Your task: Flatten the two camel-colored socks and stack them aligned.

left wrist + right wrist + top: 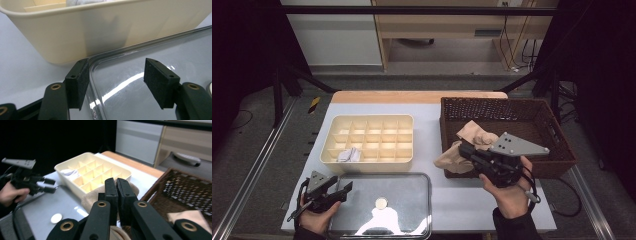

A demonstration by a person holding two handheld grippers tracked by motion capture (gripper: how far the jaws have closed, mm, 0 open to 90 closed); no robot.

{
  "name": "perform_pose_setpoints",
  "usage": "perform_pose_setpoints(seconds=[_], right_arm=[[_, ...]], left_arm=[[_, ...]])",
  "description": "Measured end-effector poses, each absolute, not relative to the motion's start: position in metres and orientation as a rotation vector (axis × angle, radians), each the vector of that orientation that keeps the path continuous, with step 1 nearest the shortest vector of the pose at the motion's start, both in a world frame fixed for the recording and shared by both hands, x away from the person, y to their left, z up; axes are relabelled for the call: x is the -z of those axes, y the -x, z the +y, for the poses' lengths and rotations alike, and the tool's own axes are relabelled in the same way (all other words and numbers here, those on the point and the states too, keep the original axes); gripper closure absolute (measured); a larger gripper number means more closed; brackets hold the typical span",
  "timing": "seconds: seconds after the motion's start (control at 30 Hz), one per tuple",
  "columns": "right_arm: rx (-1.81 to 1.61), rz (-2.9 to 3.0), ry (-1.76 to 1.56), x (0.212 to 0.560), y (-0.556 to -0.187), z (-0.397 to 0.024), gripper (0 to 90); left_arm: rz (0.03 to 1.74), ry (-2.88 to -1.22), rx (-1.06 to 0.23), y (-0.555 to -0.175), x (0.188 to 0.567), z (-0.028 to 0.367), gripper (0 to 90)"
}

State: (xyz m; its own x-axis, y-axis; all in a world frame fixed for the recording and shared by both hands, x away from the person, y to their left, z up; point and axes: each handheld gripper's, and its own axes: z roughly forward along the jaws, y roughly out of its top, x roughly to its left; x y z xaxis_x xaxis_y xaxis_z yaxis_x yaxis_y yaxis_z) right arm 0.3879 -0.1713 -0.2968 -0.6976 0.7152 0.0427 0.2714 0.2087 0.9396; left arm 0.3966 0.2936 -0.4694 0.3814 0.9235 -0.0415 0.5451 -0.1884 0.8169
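Observation:
A cream compartment box [367, 137] stands on the table's left half, with a white rolled cloth [348, 155] in a front-left cell. In front of it lies a clear lid [402, 190] with a round cream knob [382, 203]. My left gripper [343, 190] is open, its jaws on either side of the lid's near-left corner [100, 75], close to the box wall [100, 32]. My right gripper [463, 149] is shut on a beige cloth [447, 161], which hangs at the front-left corner of the wicker basket [557, 150]. In the right gripper view the jaws [116, 185] meet with beige cloth [88, 198] bunched behind them.
More beige cloth [474, 132] lies inside the basket. The table's wooden far edge [417, 96] runs behind the box and basket. Metal rails [257, 165] flank the table, and black frame legs stand at the back.

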Motion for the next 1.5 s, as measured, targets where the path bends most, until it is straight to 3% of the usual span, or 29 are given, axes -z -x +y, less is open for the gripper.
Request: perform_pose_setpoints(seconds=[0.27,0.5,0.77,0.97,1.17,1.5], right_arm=[[-1.487,2.193,-0.945,0.336,-0.378,-0.161,88.0],[-1.450,2.289,-1.051,0.391,-0.375,-0.161,88.0],[-1.313,2.341,-1.222,0.446,-0.389,-0.171,87.8],[-1.195,2.334,-1.250,0.467,-0.399,-0.172,85.4],[-1.204,2.284,-1.238,0.463,-0.399,-0.172,76.3],[-1.310,2.121,-1.207,0.432,-0.394,-0.186,69.1]], left_arm=[[1.272,-1.857,-0.613,-0.396,0.469,0.294,36.7],[1.270,-1.858,-0.613,-0.396,0.469,0.293,36.7],[1.270,-1.859,-0.611,-0.396,0.469,0.293,36.7],[1.268,-1.863,-0.615,-0.396,0.469,0.293,36.7],[1.270,-1.861,-0.614,-0.396,0.469,0.293,36.6],[1.270,-1.856,-0.614,-0.396,0.469,0.294,34.9]])
